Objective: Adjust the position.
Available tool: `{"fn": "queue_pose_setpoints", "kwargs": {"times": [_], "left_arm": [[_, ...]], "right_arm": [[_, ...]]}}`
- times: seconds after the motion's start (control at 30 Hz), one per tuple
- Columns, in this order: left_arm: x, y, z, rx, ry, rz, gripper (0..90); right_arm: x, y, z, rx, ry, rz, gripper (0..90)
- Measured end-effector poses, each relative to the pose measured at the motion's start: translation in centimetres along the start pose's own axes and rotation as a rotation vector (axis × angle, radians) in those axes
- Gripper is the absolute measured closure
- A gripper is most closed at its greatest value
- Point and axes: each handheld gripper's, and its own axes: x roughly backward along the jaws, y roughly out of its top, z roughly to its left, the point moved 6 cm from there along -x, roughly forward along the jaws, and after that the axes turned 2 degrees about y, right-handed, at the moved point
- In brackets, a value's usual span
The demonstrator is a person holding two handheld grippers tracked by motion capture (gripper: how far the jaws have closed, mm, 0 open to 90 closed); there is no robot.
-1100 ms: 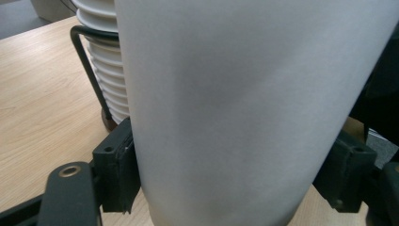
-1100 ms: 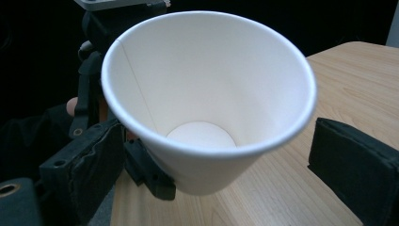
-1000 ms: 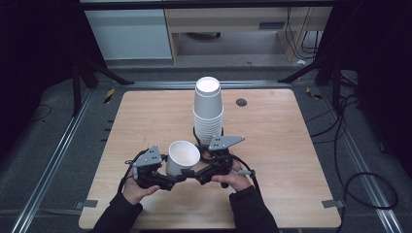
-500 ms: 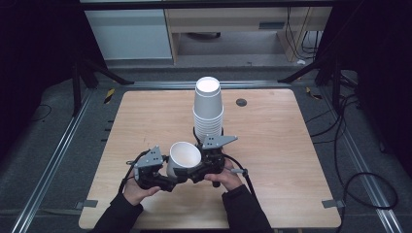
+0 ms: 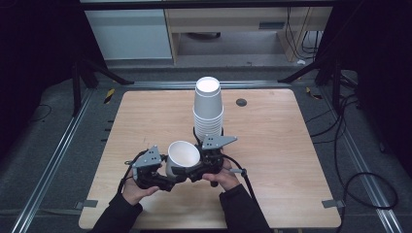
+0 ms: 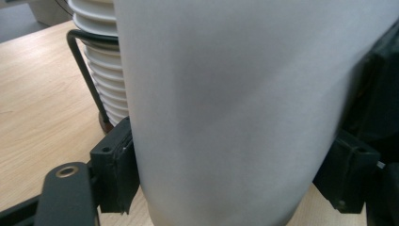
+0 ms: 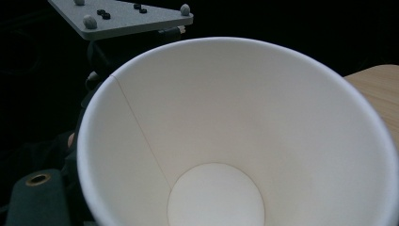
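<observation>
Left gripper (image 5: 163,175) jaws clamp paper cup (image 5: 183,156) (mouth up); right gripper (image 5: 197,172) grip on it cannot be told; next: a steady handover, clear of cup stack (image 5: 208,109).

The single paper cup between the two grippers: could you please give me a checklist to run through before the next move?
1. Left gripper jaws on the single cup's wall, one each side: ok.
2. Cup empty inside, right gripper view: ok.
3. Cup mouth up, tilted toward the right gripper: ok.
4. Right gripper's hold on the cup: cannot tell.
5. Cup stack upright in its black wire holder: ok.
6. Bare table to the right for setting down: ok.
</observation>
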Motion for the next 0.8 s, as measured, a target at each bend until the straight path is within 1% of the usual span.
{"fn": "queue_pose_setpoints", "kwargs": {"times": [0.03,0.1,0.17,0.2,0.3,0.43,0.53,0.63,0.67,0.73,0.8], "left_arm": [[0.0,-0.1,0.0,0.001,-0.005,0.007,19.3],[0.2,-0.2,0.2,0.002,0.000,0.021,16.4],[0.3,-0.4,0.3,0.004,0.005,0.030,15.0],[0.4,-0.6,0.4,0.005,0.006,0.035,15.0],[0.7,-1.1,0.6,0.010,0.020,0.048,14.7],[1.1,-1.8,1.3,0.026,0.044,0.063,14.6],[1.5,-2.4,2.0,0.043,0.085,0.080,15.1],[1.7,-2.9,2.9,0.066,0.135,0.098,15.6],[1.8,-3.2,3.3,0.081,0.159,0.102,15.6],[1.9,-3.5,3.9,0.091,0.198,0.118,16.5],[2.0,-3.9,4.4,0.111,0.228,0.127,16.5]], "right_arm": [[0.1,0.1,0.0,0.008,-0.005,-0.001,13.7],[0.4,0.6,0.0,0.015,-0.019,-0.012,13.8],[0.8,1.0,0.0,0.025,-0.032,-0.010,13.8],[1.0,1.1,0.0,0.032,-0.039,-0.005,13.7],[1.8,1.8,0.0,0.073,-0.078,0.020,13.8],[3.1,2.5,0.1,0.094,-0.120,0.041,13.8],[4.1,2.8,0.1,0.103,-0.147,0.049,13.7],[5.2,2.9,0.1,0.111,-0.188,0.059,13.7],[5.7,2.9,0.1,0.110,-0.200,0.059,13.7],[6.7,2.8,0.0,0.113,-0.233,0.063,13.6],[7.6,2.7,-0.1,0.105,-0.251,0.068,13.4]]}}
